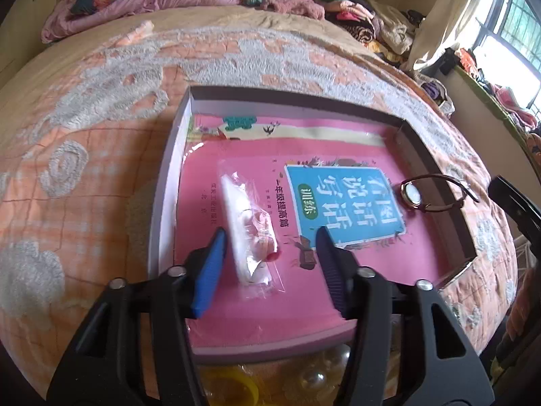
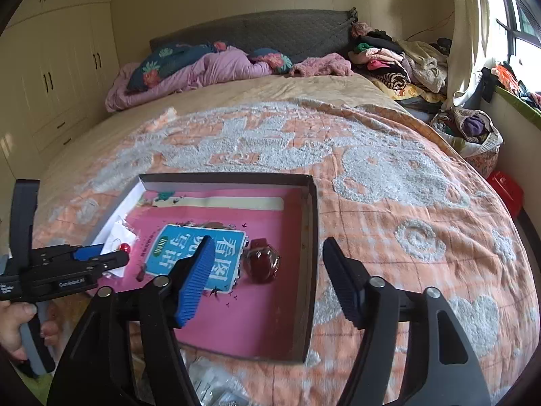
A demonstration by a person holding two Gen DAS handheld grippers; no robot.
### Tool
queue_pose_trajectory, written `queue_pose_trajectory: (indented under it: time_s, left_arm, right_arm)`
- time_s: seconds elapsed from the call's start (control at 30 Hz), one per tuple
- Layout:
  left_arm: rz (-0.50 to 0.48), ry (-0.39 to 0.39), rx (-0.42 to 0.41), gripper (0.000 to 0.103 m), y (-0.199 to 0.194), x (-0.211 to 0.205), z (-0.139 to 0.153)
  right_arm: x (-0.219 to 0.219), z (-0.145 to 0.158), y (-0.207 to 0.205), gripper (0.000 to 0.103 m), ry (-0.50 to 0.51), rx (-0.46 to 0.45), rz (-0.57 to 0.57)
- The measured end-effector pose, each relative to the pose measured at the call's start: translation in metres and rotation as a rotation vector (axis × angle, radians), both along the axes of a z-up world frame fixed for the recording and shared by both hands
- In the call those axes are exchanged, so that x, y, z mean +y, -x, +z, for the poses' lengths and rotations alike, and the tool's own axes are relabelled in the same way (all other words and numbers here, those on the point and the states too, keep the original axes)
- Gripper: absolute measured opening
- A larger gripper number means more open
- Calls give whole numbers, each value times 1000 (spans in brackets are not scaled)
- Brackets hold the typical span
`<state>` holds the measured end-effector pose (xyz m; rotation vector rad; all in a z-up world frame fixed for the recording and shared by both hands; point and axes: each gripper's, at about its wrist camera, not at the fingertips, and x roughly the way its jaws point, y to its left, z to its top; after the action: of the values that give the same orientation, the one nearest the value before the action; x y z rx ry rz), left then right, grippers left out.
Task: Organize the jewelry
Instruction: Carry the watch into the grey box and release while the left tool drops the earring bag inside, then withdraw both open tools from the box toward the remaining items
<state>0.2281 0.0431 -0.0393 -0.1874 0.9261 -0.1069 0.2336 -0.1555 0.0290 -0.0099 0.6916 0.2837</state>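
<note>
Shallow box [image 2: 312, 264] on bed: watch [image 2: 262, 264] and bagged earrings [image 1: 252, 237] lie released, both tongs [image 1: 270, 240] [image 2: 267, 253] wide, empty; withdraw straight, avoiding snags.

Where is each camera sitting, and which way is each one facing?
Left wrist: on the left gripper, angled down into the box at the clear packet and watch; its open fingers show.
Right wrist: on the right gripper, facing the headboard; left gripper and holding hand show.
Shared: box, pink book, watch, packet.
</note>
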Motion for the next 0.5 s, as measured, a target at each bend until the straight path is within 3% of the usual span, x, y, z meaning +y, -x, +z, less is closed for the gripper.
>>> queue_pose_trajectory:
  time_s: [0.17,0.27,0.4,0.5]
  left_arm:
    - [14,15,-43,58,13,4,18]
    - [24,25,-77,73,24,5,33]
    - [36,32,-109,85,37,7,47]
    - [36,28,-124,89,47,6,56]
  right_arm:
    - [-8,14,27,74,-46,-23,13]
    - [-8,19,41,78,-60,-29,30]
    - [-7,26,58,83,-73,-45,50]
    - [-7,30,69,87,-82,-51,61]
